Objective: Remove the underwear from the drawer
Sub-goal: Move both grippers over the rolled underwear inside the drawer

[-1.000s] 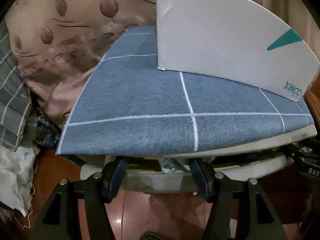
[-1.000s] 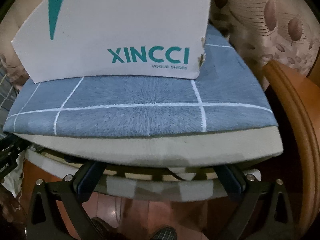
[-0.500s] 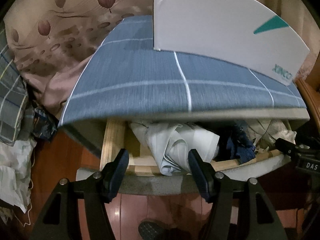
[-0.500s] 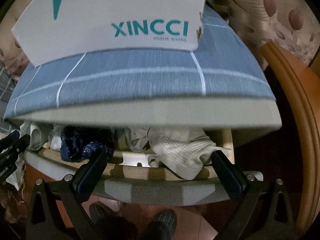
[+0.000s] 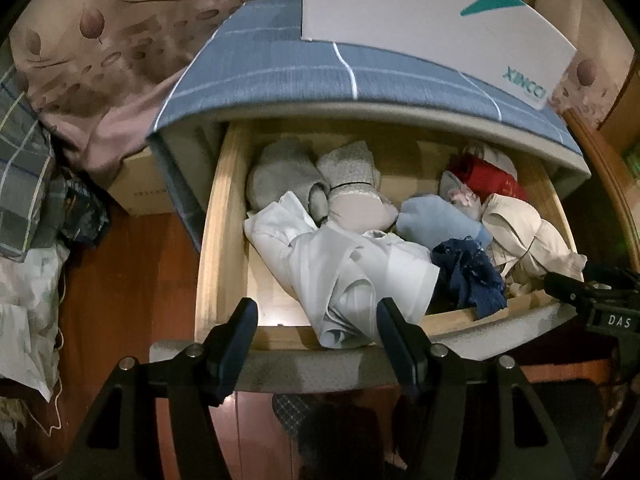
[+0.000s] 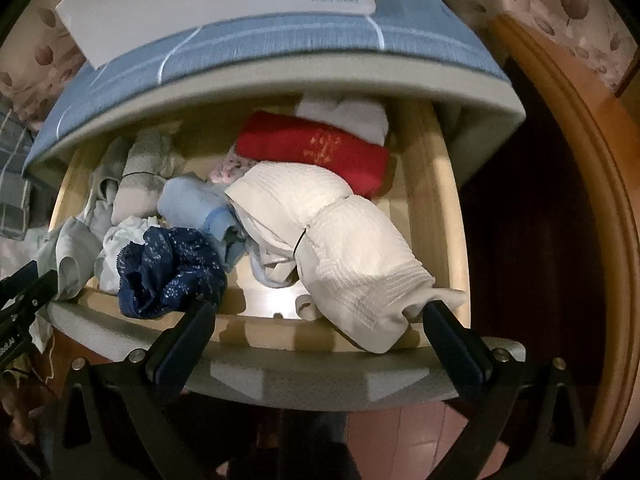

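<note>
The wooden drawer [image 5: 218, 216] stands pulled far out of the blue-topped cabinet [image 5: 280, 68]; it also shows in the right wrist view [image 6: 452, 216]. It is full of folded and crumpled underwear: a white piece [image 5: 344, 276], a dark blue lace piece [image 5: 468, 276] [image 6: 168, 272], a cream piece [image 6: 344, 240], a red one [image 6: 312, 152], a light blue one [image 5: 436, 220]. My left gripper [image 5: 314, 330] is open over the drawer's grey front panel [image 5: 320, 368]. My right gripper [image 6: 316, 332] is open wide over the same front panel [image 6: 312, 376]. Neither holds cloth.
A white XINCCI shoebox [image 6: 224, 4] sits on the cabinet top. A floral curtain [image 5: 100, 32] and a pile of plaid cloth [image 5: 24, 184] lie left. A curved wooden frame [image 6: 560, 152] stands right. Red wood floor [image 5: 120, 300] lies below.
The drawer has slid out from nearly shut to far open, baring the underwear. Both grippers moved back with its front panel and stayed open.
</note>
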Available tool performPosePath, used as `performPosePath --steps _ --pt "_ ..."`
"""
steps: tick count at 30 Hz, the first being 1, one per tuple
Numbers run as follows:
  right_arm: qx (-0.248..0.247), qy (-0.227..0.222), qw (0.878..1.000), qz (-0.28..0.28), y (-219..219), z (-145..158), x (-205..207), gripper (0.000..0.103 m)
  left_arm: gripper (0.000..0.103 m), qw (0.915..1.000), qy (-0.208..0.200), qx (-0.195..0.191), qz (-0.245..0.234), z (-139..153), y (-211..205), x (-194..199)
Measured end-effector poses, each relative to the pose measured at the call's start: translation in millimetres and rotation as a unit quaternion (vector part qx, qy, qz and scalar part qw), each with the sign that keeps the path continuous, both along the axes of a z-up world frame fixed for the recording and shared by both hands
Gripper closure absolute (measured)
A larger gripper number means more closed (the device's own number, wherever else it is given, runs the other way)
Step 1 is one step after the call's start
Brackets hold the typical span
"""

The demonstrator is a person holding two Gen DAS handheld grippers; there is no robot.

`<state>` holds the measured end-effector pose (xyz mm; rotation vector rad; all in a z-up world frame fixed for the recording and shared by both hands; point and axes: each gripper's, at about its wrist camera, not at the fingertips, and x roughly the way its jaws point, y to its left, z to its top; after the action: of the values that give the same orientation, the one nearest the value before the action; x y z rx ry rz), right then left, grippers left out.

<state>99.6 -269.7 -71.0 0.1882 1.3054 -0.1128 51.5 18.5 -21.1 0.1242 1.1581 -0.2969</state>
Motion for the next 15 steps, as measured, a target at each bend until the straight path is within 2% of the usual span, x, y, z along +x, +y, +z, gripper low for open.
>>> performPosePath --steps 9,15 --pt "0.01 0.034 0.999 0.002 -3 -10 5 0.0 0.04 0.9999 0.015 -0.003 -0.006 -1 7 -22" --pt "0.012 0.049 0.999 0.001 3 -8 11 0.001 0.04 0.9998 0.018 0.001 -0.004 0 8 -20"
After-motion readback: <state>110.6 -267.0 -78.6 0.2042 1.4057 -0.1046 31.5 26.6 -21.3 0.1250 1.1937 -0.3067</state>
